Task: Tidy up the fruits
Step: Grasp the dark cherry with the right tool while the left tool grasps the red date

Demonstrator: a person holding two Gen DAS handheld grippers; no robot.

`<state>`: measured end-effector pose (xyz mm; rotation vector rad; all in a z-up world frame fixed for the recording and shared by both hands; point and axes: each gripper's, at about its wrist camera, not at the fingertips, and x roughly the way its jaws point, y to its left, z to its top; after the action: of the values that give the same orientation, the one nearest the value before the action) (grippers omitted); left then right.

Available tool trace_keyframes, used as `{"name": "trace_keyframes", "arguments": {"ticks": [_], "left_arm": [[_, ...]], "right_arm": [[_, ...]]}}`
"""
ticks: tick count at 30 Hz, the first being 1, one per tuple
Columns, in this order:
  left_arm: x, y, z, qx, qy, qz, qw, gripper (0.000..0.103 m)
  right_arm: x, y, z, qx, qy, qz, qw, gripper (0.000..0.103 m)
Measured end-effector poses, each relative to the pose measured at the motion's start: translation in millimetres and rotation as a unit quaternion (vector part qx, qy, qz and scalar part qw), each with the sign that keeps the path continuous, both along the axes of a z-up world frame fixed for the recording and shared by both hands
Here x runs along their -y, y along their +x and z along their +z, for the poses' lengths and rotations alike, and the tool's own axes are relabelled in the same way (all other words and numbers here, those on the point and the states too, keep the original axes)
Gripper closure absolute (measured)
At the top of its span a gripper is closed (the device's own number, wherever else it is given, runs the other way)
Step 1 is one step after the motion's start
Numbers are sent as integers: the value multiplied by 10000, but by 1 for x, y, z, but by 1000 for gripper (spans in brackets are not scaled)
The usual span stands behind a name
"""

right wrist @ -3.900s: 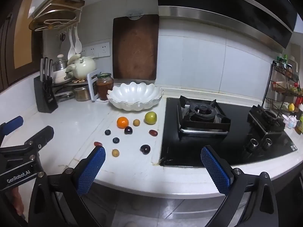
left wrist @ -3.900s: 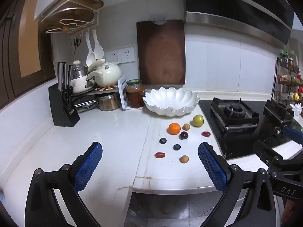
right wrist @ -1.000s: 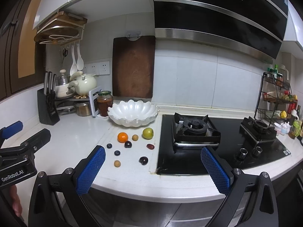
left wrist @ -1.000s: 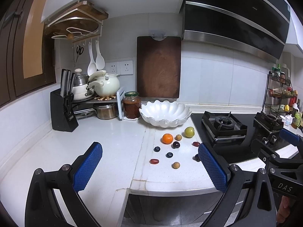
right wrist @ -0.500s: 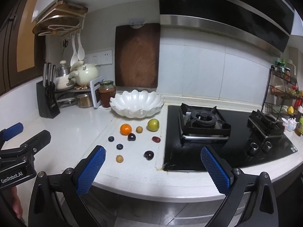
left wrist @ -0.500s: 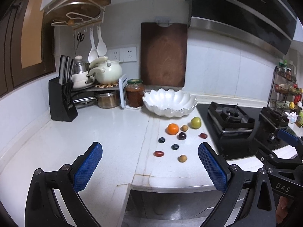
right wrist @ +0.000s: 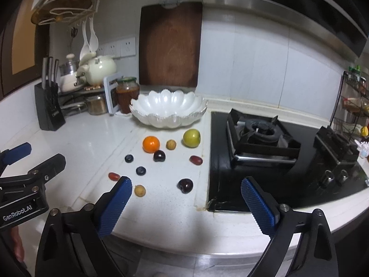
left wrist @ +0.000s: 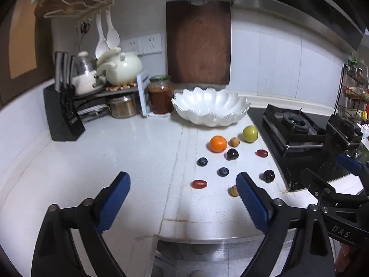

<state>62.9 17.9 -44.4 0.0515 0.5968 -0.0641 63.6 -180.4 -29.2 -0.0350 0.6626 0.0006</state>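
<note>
Pre-grasp: your left gripper (left wrist: 182, 198) & right gripper (right wrist: 186, 198) both spread, holding nothing. Next, pick the dark cherry (right wrist: 185, 185) nr the counter's front edge, carry to the white scalloped ceramic bowl (right wrist: 168, 108).

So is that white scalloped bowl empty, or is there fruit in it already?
Empty. The white bowl shows only bare glossy interior; the orange, green fruit and other fruits all lie on the counter.

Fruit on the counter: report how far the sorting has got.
Done: nothing visible; the white bowl is empty. In hand: nothing; the left tool and right tool are both open, back from the fruit. Left: all ten pieces lie loose on the counter, including the orange, green fruit, two blueberries and the near cherry.
</note>
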Motion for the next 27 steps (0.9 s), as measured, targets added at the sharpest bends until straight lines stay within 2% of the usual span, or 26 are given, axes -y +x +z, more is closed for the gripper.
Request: {"name": "trace_keyframes", "arguments": {"ticks": [8, 10, 12, 21, 27], "left_arm": [[6, 39, -30, -315, 94, -190, 9993, 25], [8, 48, -37, -421, 88, -249, 9988, 28], [9, 58, -46, -516, 67, -306, 9982, 29], [13, 89, -80, -1009, -124, -549, 9933, 41], [15, 101, -94, -1156, -153, -607, 9913, 47]], "right_arm": [[1, 36, -35, -390, 129, -16, 9992, 20], [1, 44, -44, -536, 176, -48, 9984, 27], [2, 53, -53, -697, 251, -31, 9972, 31], [5, 76, -83, -1024, 307, -155, 9941, 41], [3, 85, -95, -1147, 329, -162, 9927, 46]]}}
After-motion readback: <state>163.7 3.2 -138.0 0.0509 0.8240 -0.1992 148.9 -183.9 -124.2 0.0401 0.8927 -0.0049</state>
